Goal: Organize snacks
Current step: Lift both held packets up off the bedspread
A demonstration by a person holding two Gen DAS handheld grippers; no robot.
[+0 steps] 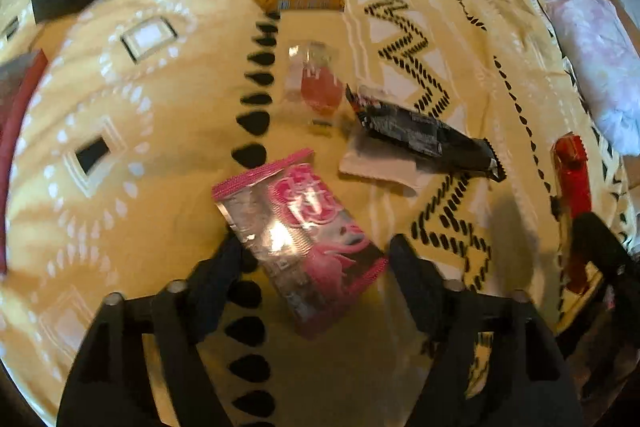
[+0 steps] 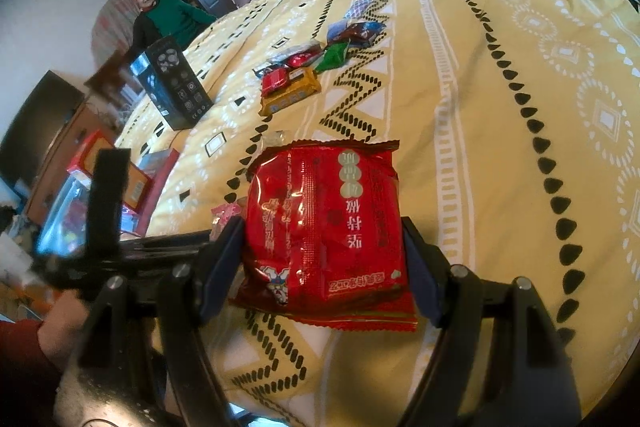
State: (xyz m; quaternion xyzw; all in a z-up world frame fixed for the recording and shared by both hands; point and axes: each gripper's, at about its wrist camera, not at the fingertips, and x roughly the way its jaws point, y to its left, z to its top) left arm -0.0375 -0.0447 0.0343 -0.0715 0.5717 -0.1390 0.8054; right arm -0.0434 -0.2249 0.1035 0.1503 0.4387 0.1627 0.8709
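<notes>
While the yellow patterned bedspread (image 2: 500,75) fills both views, a black box (image 2: 172,83) stands upright on it far ahead and to the left of the right gripper (image 2: 322,251), and a cluster of snack packets (image 2: 304,67) — red, orange, green and blue — lies far ahead near the middle. The right gripper is clamped on a red snack packet (image 2: 324,227), its fingers (image 2: 218,267) pressing both side edges, the packet lifted above the bed. In the left wrist view the left gripper (image 1: 314,267) is spread wide around a pink and silver packet (image 1: 298,239), which lies tilted between its fingers (image 1: 216,275); whether the tips touch the wrapper cannot be told through the blur. Just ahead and to the right of it a black packet (image 1: 424,135) rests on a white one (image 1: 380,171), and a small clear wrapped sweet (image 1: 318,83) lies ahead — the same cluster sits beyond.
</notes>
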